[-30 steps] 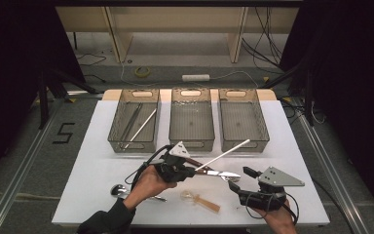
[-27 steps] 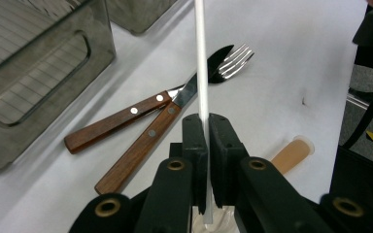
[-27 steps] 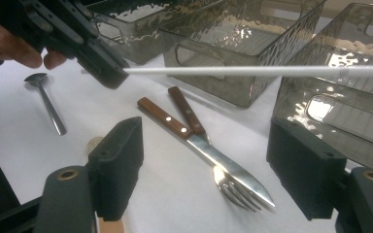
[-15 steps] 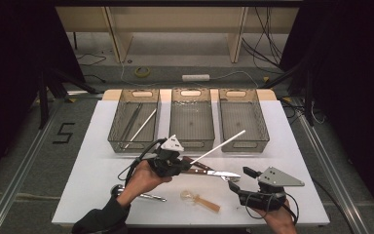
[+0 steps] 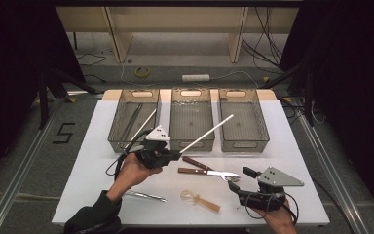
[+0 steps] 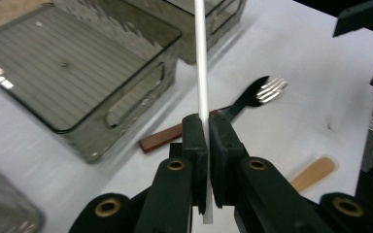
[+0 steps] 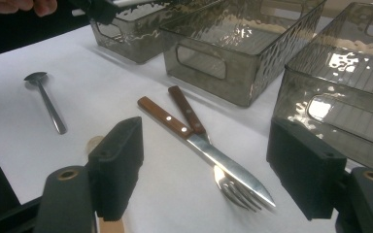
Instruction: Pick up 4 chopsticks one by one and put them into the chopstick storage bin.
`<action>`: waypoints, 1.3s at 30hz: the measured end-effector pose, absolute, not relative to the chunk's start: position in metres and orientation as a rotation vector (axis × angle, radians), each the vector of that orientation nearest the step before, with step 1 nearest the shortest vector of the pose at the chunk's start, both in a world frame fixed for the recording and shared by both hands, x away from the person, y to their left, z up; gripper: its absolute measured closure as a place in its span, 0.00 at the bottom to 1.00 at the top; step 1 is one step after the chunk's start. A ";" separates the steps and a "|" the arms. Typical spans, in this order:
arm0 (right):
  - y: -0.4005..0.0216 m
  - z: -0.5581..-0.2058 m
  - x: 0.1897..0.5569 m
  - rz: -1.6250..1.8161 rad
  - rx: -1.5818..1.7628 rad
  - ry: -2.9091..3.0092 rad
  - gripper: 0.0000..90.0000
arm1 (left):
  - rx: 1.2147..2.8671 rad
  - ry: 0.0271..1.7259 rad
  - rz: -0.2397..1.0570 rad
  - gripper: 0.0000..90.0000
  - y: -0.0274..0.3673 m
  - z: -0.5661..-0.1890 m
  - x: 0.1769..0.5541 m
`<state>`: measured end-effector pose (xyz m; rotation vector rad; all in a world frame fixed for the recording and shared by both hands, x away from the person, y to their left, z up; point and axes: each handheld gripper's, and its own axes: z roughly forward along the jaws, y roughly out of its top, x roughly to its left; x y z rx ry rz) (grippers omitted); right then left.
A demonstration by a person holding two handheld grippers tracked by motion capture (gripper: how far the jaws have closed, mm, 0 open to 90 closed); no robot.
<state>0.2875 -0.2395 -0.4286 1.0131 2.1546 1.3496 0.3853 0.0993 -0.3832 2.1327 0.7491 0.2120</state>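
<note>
Clamping a white stick (image 6: 201,73), the left gripper (image 5: 168,155) has its jaws pinched tight on the stick's lower end; the stick runs up and away, and in the high view its free end (image 5: 207,132) sits over the gap between the middle bin (image 5: 191,140) and the right bin (image 5: 240,144), above the table (image 5: 292,146) and clear of its surface. Left bin (image 5: 118,139) at the far left edge already has another white stick (image 5: 141,127) leaning in it beside some dark utensils. Right gripper (image 7: 204,182) sits low near the table's front right corner, jaws wide apart, nothing between the pads. Just ahead of it a wood-handled knife (image 7: 201,145) and a wood-handled fork (image 7: 194,121) lie crossed mid-table, tines beside the blade tip. Metal spoon (image 7: 46,99) lies toward the front left; a wooden spoon (image 5: 199,200) lies near the front edge, centre.
</note>
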 end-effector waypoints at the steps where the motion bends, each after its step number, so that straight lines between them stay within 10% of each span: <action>1: -0.239 -0.428 0.288 1.350 1.016 2.154 0.34 | 2.124 0.758 0.217 0.96 0.102 -0.383 0.386; 39: -0.238 -0.428 0.288 1.351 1.014 2.159 0.34 | 1.938 1.102 0.442 0.96 0.204 -0.380 0.423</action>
